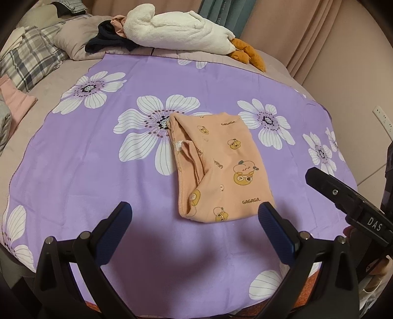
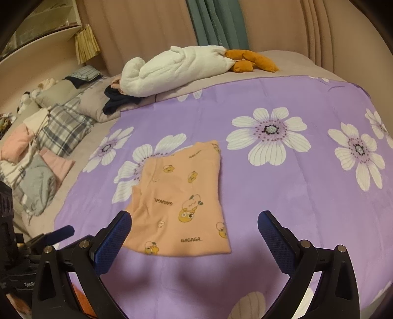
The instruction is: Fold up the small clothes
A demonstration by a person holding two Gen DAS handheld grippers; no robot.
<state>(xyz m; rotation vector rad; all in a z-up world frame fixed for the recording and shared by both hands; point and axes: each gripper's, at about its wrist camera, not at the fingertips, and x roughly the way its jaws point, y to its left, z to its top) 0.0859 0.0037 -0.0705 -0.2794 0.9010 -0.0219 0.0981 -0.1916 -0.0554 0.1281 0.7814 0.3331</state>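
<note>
A small peach garment (image 1: 216,166) printed with cartoon ducks and "GAGAGA" lies folded into a rough rectangle on a purple flowered cloth (image 1: 98,171). It also shows in the right wrist view (image 2: 181,203). My left gripper (image 1: 195,216) is open and empty, hovering just in front of the garment's near edge. My right gripper (image 2: 194,225) is open and empty, above the garment's near right part. The right gripper's body (image 1: 348,203) shows at the right edge of the left wrist view.
A white plush goose (image 1: 181,29) with orange feet lies at the far edge of the bed beside dark clothes (image 1: 105,41). Plaid pillows (image 2: 63,127) and a heap of pink and grey clothes (image 2: 29,171) sit at the left. Curtains (image 2: 216,22) hang behind.
</note>
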